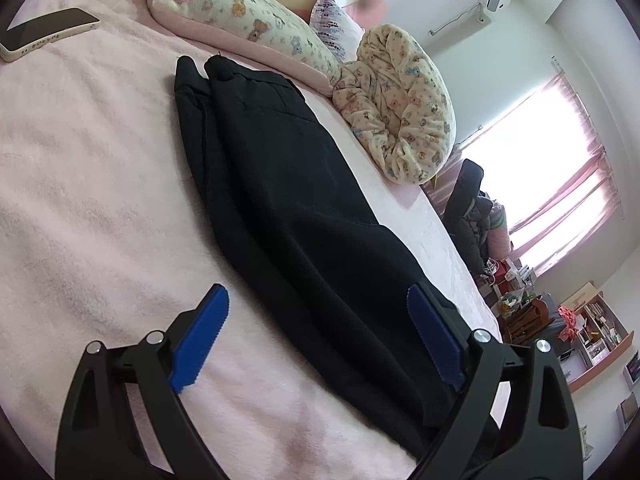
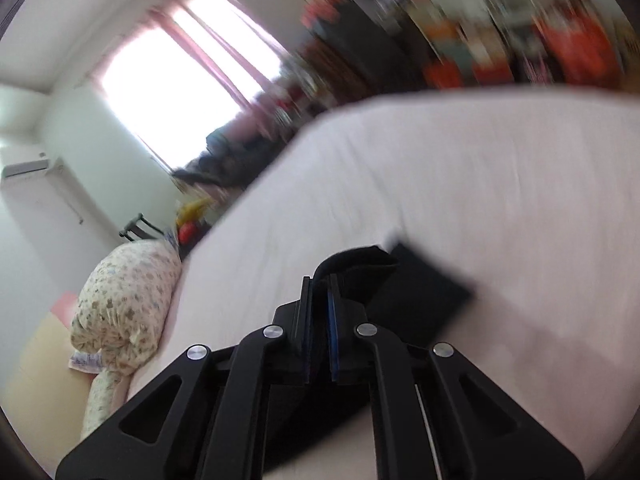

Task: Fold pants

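Black fabric dominates the left wrist view: the pants lie lengthwise on the pink bed cover, folded into a long narrow strip that runs from the far end near the pillows down to the near edge of the picture. The left gripper is spread wide, its blue pads well apart; one pad sits over bare cover, the other over the near part of the pants, and neither is seen to pinch cloth. A floral pillow and a rolled floral quilt lie just beyond the far end of the pants. A phone rests on the cover at the upper left, well apart from the garment. A bright window with pink curtains fills the right side.

Right wrist view, blurred by motion: the right gripper is closed narrow, with a fold of the pants clamped between its fingers and bulging just past the tips. The rest of the dark cloth trails to the right over the bed cover. The floral quilt sits at the left.
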The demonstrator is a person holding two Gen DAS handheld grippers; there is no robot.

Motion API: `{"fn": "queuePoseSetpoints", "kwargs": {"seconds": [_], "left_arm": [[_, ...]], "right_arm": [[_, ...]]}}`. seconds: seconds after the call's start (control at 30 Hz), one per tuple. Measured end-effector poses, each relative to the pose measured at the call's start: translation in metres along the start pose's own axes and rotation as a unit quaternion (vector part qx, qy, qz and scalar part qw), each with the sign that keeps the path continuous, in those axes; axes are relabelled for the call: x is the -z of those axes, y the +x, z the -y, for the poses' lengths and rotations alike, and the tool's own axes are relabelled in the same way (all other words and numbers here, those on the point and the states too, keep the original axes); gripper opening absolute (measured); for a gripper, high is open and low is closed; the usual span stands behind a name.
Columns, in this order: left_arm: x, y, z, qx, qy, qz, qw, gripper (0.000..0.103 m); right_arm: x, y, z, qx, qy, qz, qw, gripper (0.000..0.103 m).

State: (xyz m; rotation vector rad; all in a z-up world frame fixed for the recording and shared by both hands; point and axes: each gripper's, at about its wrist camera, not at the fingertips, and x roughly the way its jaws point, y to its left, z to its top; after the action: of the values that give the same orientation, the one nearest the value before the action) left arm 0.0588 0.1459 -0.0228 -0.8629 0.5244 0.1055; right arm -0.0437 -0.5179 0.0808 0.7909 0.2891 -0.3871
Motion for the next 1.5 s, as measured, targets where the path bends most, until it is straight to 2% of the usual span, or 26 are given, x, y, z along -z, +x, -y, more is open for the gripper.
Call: {"fn": "queuePoseSetpoints", "kwargs": {"seconds": [0.03, 0.07, 0.13, 0.17, 0.2, 0.23, 0.3, 0.33, 0.4, 0.47, 0.57, 0.63, 0.73, 0.8, 0.83, 0.87, 0.9, 0.97, 1.0, 1.03, 1.13, 1.23, 1.3, 1.37, 1.5], "left_arm": [[0.000, 0.000, 0.000, -0.001, 0.000, 0.000, 1.0000, 0.091], [0.000, 0.001, 0.000, -0.003, 0.002, 0.000, 1.0000, 0.091], [0.000, 0.002, 0.001, -0.002, 0.004, -0.002, 1.0000, 0.091], [0.000, 0.002, 0.002, -0.002, 0.006, -0.003, 1.0000, 0.091], [0.000, 0.002, 0.002, -0.001, 0.007, -0.002, 1.0000, 0.091], [0.000, 0.002, 0.002, 0.000, 0.009, -0.002, 1.0000, 0.091], [0.000, 0.002, 0.003, 0.000, 0.010, -0.001, 0.9999, 0.091], [-0.001, 0.002, 0.003, 0.000, 0.010, -0.002, 0.9999, 0.091], [-0.001, 0.003, 0.002, 0.000, 0.009, -0.004, 1.0000, 0.091], [-0.001, 0.004, 0.002, 0.001, 0.007, -0.008, 0.9999, 0.091], [0.000, 0.004, 0.003, 0.003, 0.007, -0.013, 0.9999, 0.092], [0.001, 0.003, 0.004, 0.004, 0.011, -0.014, 0.9998, 0.093], [-0.001, 0.003, 0.005, 0.004, 0.013, -0.015, 0.9998, 0.094], [-0.004, 0.002, 0.005, 0.007, 0.015, -0.015, 0.9998, 0.094], [-0.006, 0.001, 0.005, 0.009, 0.014, -0.013, 0.9998, 0.095], [-0.009, -0.001, 0.004, 0.013, 0.012, -0.010, 0.9998, 0.095], [-0.012, -0.003, 0.003, 0.016, 0.008, -0.008, 0.9998, 0.097], [-0.019, -0.008, -0.001, 0.029, -0.007, -0.002, 0.9996, 0.097], [-0.023, -0.011, -0.004, 0.034, -0.013, 0.000, 0.9993, 0.099], [-0.028, -0.014, -0.008, 0.040, -0.021, 0.003, 0.9990, 0.099], [-0.039, -0.020, -0.017, 0.050, -0.032, 0.004, 0.9982, 0.101], [-0.052, -0.024, -0.027, 0.056, -0.044, -0.002, 0.9975, 0.101], [-0.063, -0.027, -0.037, 0.060, -0.053, -0.005, 0.9968, 0.101], [-0.073, -0.030, -0.046, 0.062, -0.061, -0.007, 0.9962, 0.101], [-0.083, -0.034, -0.060, 0.060, -0.072, -0.011, 0.9956, 0.101]], "right_arm": [[-0.015, 0.002, -0.001, -0.015, -0.013, 0.020, 1.000, 0.007], [-0.022, 0.008, -0.001, -0.013, -0.019, 0.026, 0.999, 0.006], [-0.033, 0.031, 0.015, 0.018, -0.035, 0.016, 0.999, 0.006], [-0.033, 0.050, 0.029, 0.051, -0.029, -0.010, 0.998, 0.007], [-0.026, 0.075, 0.054, 0.090, -0.003, -0.061, 0.994, 0.007], [-0.019, 0.088, 0.071, 0.114, 0.019, -0.093, 0.989, 0.007], [-0.001, 0.106, 0.100, 0.141, 0.057, -0.143, 0.978, 0.007], [0.006, 0.108, 0.108, 0.147, 0.060, -0.154, 0.975, 0.008], [0.006, 0.103, 0.109, 0.140, 0.047, -0.156, 0.977, 0.012], [0.001, 0.097, 0.112, 0.143, 0.060, -0.164, 0.974, 0.035], [-0.008, 0.072, 0.122, 0.130, 0.105, -0.122, 0.978, 0.036], [-0.005, 0.059, 0.127, 0.113, 0.127, -0.112, 0.979, 0.037], [0.007, 0.059, 0.122, 0.097, 0.147, -0.134, 0.975, 0.037], [0.017, 0.067, 0.095, 0.048, 0.101, -0.159, 0.981, 0.037], [0.028, 0.075, 0.073, 0.001, 0.075, -0.186, 0.980, 0.037], [0.042, 0.085, 0.048, -0.051, 0.061, -0.221, 0.972, 0.037], [0.054, 0.091, 0.031, -0.084, 0.059, -0.246, 0.964, 0.037], [0.095, 0.109, -0.022, -0.173, 0.061, -0.313, 0.932, 0.037], [0.111, 0.114, -0.039, -0.197, 0.065, -0.334, 0.919, 0.037], [0.136, 0.123, -0.065, -0.229, 0.074, -0.365, 0.899, 0.037], [0.207, 0.143, -0.127, -0.272, 0.088, -0.440, 0.851, 0.037], [0.283, 0.162, -0.180, -0.278, 0.100, -0.516, 0.804, 0.037], [0.325, 0.172, -0.207, -0.274, 0.107, -0.555, 0.778, 0.037], [0.362, 0.174, -0.234, -0.265, 0.100, -0.578, 0.765, 0.037], [0.396, 0.184, -0.261, -0.232, 0.092, -0.582, 0.774, 0.037]]}}
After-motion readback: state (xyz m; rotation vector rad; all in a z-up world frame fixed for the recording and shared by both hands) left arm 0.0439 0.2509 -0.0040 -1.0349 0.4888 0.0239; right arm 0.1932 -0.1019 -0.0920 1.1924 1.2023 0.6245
